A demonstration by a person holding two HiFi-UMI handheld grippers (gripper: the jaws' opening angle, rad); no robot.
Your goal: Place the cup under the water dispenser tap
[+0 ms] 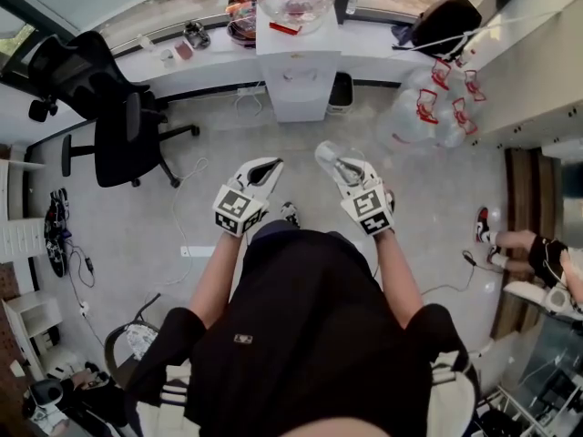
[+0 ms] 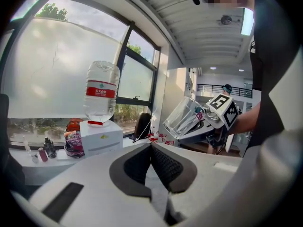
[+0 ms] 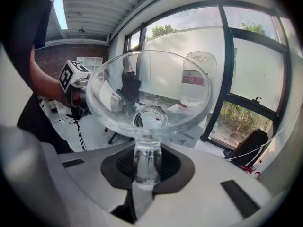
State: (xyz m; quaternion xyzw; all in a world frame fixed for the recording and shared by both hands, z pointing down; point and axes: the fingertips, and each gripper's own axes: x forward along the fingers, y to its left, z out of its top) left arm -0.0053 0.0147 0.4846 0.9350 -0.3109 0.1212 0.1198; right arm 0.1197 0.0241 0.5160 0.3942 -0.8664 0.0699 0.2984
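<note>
One clear round glass cup point(image 3: 149, 96) — clamped in right tool point(image 3: 142, 170)
</note>
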